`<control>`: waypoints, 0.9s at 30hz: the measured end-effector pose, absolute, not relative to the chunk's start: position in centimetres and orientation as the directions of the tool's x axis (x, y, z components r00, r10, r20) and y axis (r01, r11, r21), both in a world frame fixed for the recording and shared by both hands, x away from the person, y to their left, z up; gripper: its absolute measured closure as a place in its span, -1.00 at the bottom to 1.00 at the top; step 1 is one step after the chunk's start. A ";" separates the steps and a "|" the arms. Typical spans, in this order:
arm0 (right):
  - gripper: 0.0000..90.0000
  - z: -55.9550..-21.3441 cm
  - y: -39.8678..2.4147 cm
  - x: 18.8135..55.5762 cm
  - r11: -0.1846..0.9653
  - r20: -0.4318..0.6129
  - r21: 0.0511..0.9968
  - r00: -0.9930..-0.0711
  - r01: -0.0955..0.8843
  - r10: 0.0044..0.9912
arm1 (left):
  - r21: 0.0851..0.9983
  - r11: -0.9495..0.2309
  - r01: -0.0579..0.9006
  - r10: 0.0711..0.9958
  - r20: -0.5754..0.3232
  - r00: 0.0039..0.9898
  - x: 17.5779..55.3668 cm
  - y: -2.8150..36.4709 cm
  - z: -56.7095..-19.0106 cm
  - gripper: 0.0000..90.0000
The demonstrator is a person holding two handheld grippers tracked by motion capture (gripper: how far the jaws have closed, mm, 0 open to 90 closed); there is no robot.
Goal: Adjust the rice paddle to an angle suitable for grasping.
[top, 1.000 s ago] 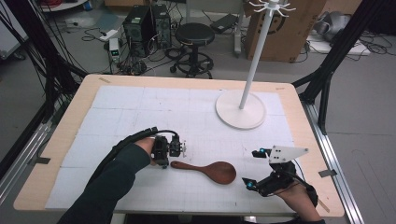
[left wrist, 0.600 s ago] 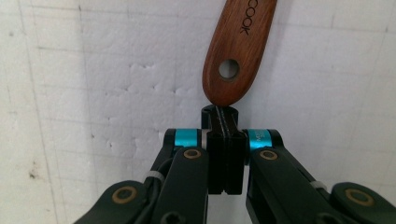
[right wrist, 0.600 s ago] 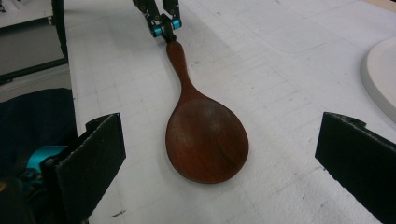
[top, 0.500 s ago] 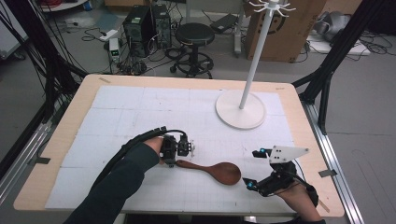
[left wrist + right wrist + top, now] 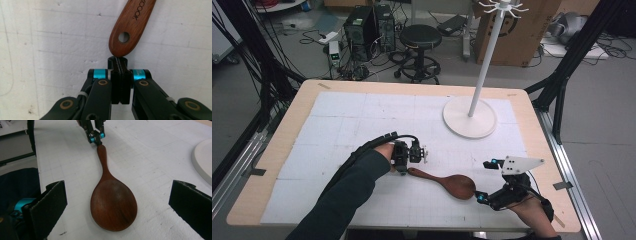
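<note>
High view: the dark brown wooden rice spoon (image 5: 447,182) lies low at centre on the white gridded mat (image 5: 362,120). The left gripper (image 5: 404,167), jaws pressed together, touches its handle tip.

Left gripper view: shut jaws abut the handle's holed end.

Right gripper view: the right gripper (image 5: 117,205) stands spread around the spoon's bowl.

Spoon (image 5: 113,205) is dark reddish wood w/ smooth satin finish, table (image 5: 277,155) has pale wood edge under matt white gridded sheet (image 5: 362,120) w/ scuffs, left gripper (image 5: 119,62) is black matt plastic w/ glossy cyan metal-looking collars, right gripper (image 5: 117,202) pads (image 5: 51,205) look rough, grainy black.
</note>
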State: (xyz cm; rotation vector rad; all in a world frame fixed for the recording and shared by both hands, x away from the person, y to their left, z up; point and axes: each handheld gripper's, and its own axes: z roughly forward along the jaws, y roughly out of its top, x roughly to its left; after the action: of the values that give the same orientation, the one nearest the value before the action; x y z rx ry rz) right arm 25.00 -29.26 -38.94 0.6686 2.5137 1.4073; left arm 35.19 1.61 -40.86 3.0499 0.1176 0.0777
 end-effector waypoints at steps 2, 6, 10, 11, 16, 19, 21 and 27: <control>-0.99 -38.9 -29.4 25.0 0.448 0.056 0.845 -0.881 0.293 0.470 | 0.091 -0.993 0.074 0.078 0.049 0.996 35.3 1.3 -40.8 1.00; -0.99 -38.9 -29.5 25.1 0.442 0.059 0.847 -0.879 0.295 0.473 | 0.092 -0.993 0.069 0.074 0.048 0.996 35.5 0.4 -40.8 1.00; -0.99 -38.9 -29.7 25.0 0.441 0.059 0.847 -0.878 0.296 0.476 | 0.096 -0.993 0.068 0.074 0.056 0.996 35.8 -0.2 -40.7 1.00; -0.99 -38.9 -29.7 25.0 0.441 0.058 0.847 -0.877 0.295 0.477 | 0.099 -0.993 0.071 0.077 0.058 0.995 35.8 -0.4 -40.7 0.99; -0.99 -38.9 -29.7 24.9 0.443 0.057 0.845 -0.875 0.299 0.480 | 0.118 -0.991 0.070 0.077 0.060 0.995 36.0 -1.0 -40.7 0.99; -0.99 -39.0 -29.8 24.9 0.443 0.054 0.846 -0.875 0.297 0.482 | 0.124 -0.990 0.071 0.079 0.063 0.995 36.0 -1.0 -40.7 0.99; -0.99 -39.0 -29.9 24.9 0.441 0.060 0.845 -0.873 0.302 0.484 | 0.129 -0.989 0.074 0.084 0.066 0.994 36.1 -0.8 -40.5 0.99; -0.99 -38.9 -30.0 24.8 0.441 0.056 0.846 -0.872 0.300 0.486 | 0.159 -0.984 0.082 0.092 0.056 0.994 35.9 0.3 -39.4 0.92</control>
State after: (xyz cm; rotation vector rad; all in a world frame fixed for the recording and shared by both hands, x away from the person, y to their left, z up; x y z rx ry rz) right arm 24.83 -30.01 -38.94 0.6901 2.4959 1.4040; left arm 35.90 0.33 -39.38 2.9797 0.1304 0.0939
